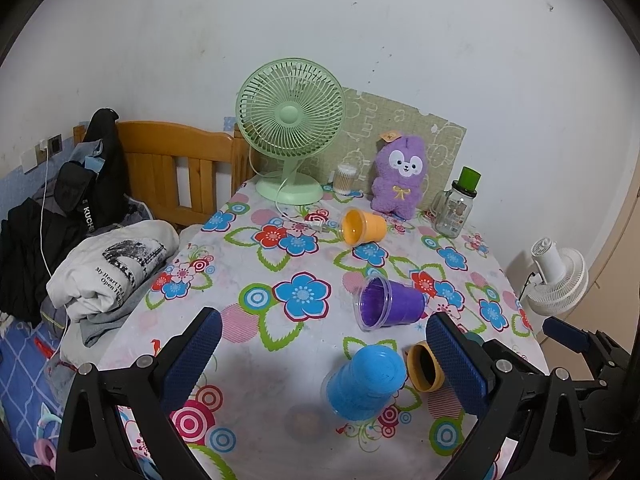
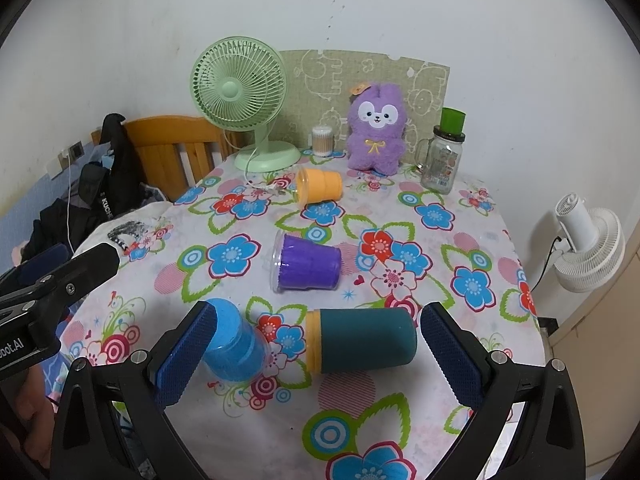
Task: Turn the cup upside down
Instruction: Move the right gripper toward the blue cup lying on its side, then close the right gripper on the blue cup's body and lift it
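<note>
Several cups are on the floral tablecloth [image 1: 248, 364]. A blue cup [image 1: 362, 382] stands upside down near the front; it also shows in the right wrist view [image 2: 236, 344]. A teal cup with an orange rim [image 2: 360, 340] lies on its side between my right gripper's open fingers; the left wrist view shows its orange rim [image 1: 424, 366]. A purple cup [image 1: 390, 304] [image 2: 306, 262] and an orange cup [image 1: 364, 226] [image 2: 320, 186] lie on their sides farther back. My left gripper [image 1: 324, 356] is open and empty above the table front. My right gripper [image 2: 316, 356] is open.
A green desk fan [image 1: 290, 132], a cotton swab jar [image 1: 346, 178], a purple plush toy [image 1: 400, 174] and a glass jar with a green lid [image 1: 456, 208] stand at the back. Folded clothes [image 1: 112, 268] and a wooden headboard [image 1: 172, 160] are left. A white fan [image 1: 556, 280] stands right.
</note>
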A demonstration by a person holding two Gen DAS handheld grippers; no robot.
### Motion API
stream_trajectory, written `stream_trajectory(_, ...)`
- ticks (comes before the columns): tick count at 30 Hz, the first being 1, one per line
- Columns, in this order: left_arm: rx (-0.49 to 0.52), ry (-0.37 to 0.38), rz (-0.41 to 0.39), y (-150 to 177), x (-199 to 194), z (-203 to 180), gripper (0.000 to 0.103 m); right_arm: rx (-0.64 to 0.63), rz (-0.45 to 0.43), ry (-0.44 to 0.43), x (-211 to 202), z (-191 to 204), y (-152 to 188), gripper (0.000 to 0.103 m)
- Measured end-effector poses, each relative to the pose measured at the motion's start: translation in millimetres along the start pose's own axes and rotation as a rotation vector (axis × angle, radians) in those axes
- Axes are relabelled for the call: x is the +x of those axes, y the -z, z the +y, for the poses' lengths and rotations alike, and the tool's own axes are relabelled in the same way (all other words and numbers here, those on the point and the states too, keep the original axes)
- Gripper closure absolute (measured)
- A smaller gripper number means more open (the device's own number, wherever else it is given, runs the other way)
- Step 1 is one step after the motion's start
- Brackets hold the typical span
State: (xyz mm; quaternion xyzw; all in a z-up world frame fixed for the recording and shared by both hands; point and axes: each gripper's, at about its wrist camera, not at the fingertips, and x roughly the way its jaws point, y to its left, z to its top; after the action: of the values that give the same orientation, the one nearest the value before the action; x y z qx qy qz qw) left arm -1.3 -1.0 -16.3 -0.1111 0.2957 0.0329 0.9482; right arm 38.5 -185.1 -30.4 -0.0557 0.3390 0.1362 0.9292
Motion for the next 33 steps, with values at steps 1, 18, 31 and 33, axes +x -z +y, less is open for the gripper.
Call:
stream_trajectory(1,0.0,0.001,0.0,0,0,0,0.0,0.001,0.001,-0.001,0,0,-2,0.0)
stream_trajectory(18,-0.002,0.001,0.004,2,1,1,0.0,-0.008,0.013,-0.001,6,4,2,0.0)
stream_trajectory(31,-0.012,-0.006,0.024,11,9,5,0.0,-0.011,0.04,-0.001,18,4,4,0.0)
stream_trajectory(33,-0.016,-0.008,0.034,11,12,8,0.0,-0.011,0.053,-0.005,23,2,6,0.0)
